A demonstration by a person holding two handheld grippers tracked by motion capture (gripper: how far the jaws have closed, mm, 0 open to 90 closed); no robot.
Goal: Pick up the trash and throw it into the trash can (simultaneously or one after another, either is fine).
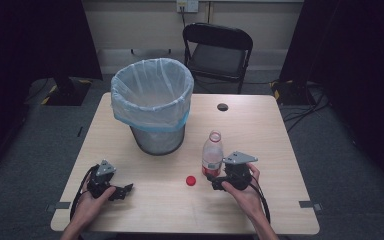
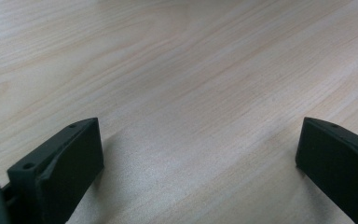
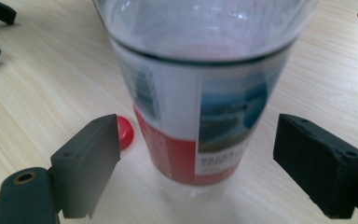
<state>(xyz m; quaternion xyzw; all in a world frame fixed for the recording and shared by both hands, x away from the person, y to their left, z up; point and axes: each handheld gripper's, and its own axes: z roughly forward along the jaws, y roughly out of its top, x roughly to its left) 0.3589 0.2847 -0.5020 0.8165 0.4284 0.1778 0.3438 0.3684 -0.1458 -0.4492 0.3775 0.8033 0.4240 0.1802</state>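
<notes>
A clear plastic bottle (image 1: 212,152) with a red and white label stands upright and uncapped at the middle right of the wooden table (image 1: 265,130). Its red cap (image 1: 191,180) lies loose on the table just to its left. My right gripper (image 1: 216,181) sits low right behind the bottle, open. In the right gripper view the bottle (image 3: 200,93) stands between the jaws of that gripper (image 3: 200,140) with a gap on each side, and the cap (image 3: 125,133) peeks past the left jaw. My left gripper (image 1: 125,191) rests open at the front left, over bare wood (image 2: 200,149).
A mesh waste bin (image 1: 152,100) lined with a white bag stands at the back left of the table. A cable hole (image 1: 222,107) sits near the far edge. A black folding chair (image 1: 219,50) stands behind the table.
</notes>
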